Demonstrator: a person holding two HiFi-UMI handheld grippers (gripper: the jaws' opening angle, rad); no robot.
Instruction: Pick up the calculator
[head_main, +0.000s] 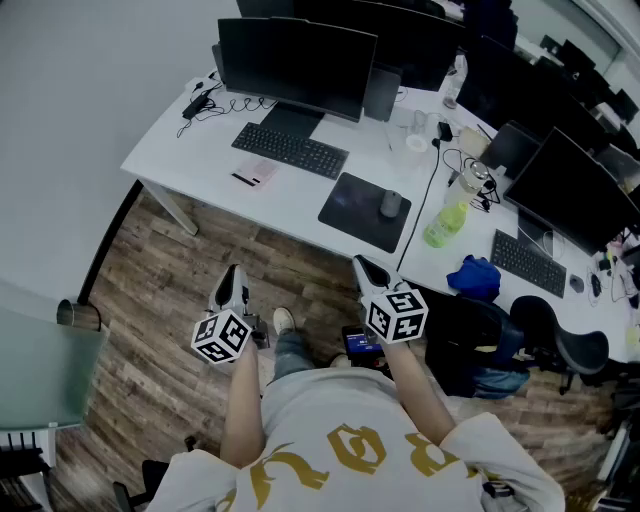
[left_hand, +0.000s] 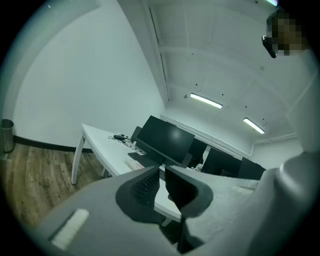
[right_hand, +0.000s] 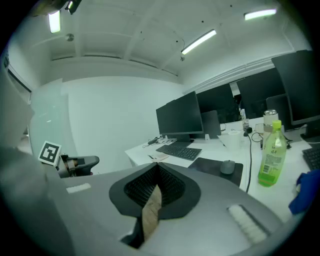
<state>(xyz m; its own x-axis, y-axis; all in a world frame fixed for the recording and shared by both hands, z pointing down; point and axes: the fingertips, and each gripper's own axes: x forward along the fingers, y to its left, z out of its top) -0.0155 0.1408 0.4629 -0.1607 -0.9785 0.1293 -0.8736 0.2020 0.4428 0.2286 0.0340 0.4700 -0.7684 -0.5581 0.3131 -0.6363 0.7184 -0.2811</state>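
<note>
Before the desk, left gripper and right gripper being held near level, clenched empty; bottle in right gripper view, not left.

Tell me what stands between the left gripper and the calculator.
Nothing visible does. The calculator lies near the front edge of the desk, beside the keyboard; only open floor separates it from the left gripper.
</note>
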